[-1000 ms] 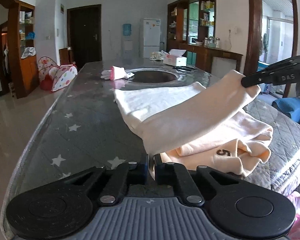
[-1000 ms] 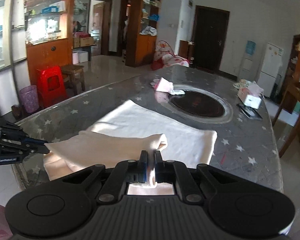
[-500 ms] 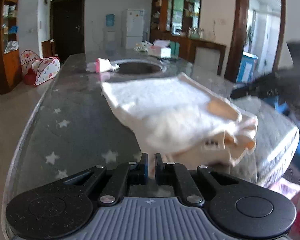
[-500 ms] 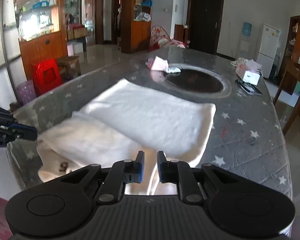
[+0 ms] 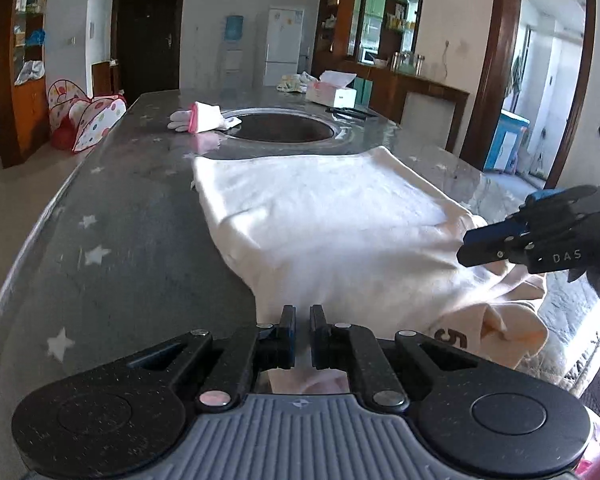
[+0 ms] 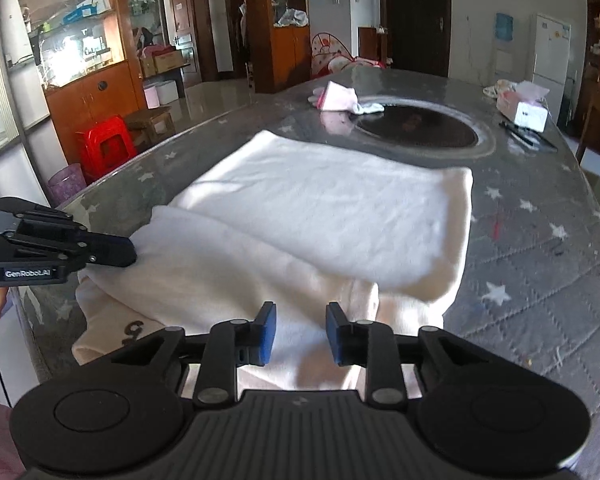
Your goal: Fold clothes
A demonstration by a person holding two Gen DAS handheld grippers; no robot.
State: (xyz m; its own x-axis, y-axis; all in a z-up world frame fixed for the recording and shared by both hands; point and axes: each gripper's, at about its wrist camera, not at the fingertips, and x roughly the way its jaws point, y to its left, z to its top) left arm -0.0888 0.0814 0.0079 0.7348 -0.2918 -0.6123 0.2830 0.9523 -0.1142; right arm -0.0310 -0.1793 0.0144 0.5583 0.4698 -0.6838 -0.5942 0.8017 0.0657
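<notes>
Cream garment (image 5: pixel 332 216) lies folded over at the near edge of the star-print tabletop (image 5: pixel 112 216), one end draping off it. Left tongs (image 5: pixel 302 322) pinch its near fold, jaws narrow. Right tongs (image 6: pixel 300 320) are opening, cloth below them but pads clear.

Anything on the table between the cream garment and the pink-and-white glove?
Nothing: bare star-patterned table separates the cream garment from the pink-and-white glove. Both wrist views show this, the right more clearly.
</notes>
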